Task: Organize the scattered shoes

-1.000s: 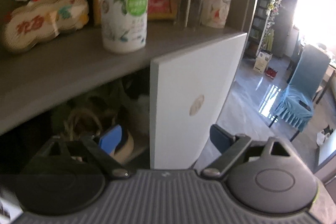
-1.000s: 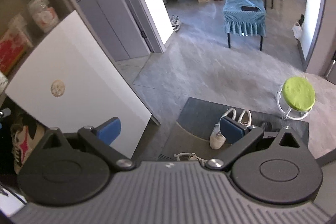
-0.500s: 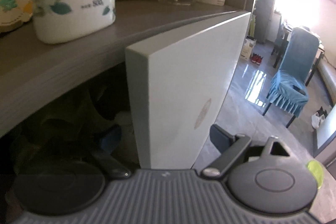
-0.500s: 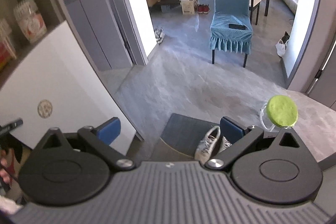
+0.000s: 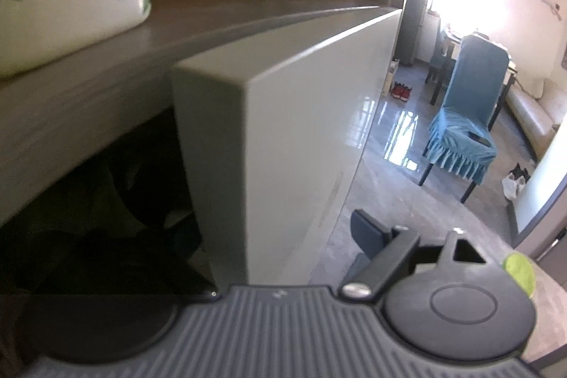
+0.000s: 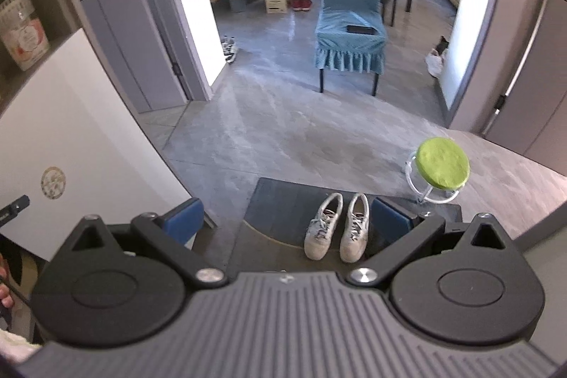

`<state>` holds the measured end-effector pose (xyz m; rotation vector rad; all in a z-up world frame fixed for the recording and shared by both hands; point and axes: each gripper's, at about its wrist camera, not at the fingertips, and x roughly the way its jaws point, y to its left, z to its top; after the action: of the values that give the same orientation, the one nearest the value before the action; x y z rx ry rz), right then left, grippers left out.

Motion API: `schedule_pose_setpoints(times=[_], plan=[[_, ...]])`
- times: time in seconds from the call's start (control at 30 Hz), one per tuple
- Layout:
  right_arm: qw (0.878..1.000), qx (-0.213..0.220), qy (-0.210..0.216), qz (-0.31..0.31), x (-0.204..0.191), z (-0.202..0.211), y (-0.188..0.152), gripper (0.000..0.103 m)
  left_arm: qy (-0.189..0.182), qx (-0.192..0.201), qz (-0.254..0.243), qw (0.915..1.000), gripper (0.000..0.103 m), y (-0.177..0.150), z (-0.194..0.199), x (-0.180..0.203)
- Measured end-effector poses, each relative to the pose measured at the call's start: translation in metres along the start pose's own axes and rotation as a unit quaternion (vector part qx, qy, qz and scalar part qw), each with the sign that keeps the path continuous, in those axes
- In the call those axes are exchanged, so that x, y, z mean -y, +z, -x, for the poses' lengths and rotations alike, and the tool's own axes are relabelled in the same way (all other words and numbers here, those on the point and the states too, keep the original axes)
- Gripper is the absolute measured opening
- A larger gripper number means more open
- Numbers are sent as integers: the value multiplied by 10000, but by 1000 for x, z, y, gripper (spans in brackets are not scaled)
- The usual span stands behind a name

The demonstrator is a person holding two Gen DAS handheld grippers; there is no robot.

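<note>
Left tongs [image 5: 283, 229] closing astride the cabinet door [image 5: 283, 137] edge, right tongs [image 6: 287, 220] wide and empty, grey sneakers [image 6: 336, 229] lying on the mat [image 6: 280, 204] just beyond them, unshelved.

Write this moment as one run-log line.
left tongs: closing astride cupboard door edge | right tongs: open, empty, above white sneakers on mat | sneakers: paired, untouched
</note>
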<state>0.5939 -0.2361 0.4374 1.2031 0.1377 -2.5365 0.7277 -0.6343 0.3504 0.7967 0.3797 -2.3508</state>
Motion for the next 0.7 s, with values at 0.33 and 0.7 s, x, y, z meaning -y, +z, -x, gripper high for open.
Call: schedule_pose_setpoints(times=[0.33,0.7], plan=[[9997,-145,-172,-58,1,5,-17,103,-77,71,-83,9999,74,4,-7,0],[9993,-315,-192,-91,9,6,-23,103,29,177,-167,9997,49,-2,2,4]])
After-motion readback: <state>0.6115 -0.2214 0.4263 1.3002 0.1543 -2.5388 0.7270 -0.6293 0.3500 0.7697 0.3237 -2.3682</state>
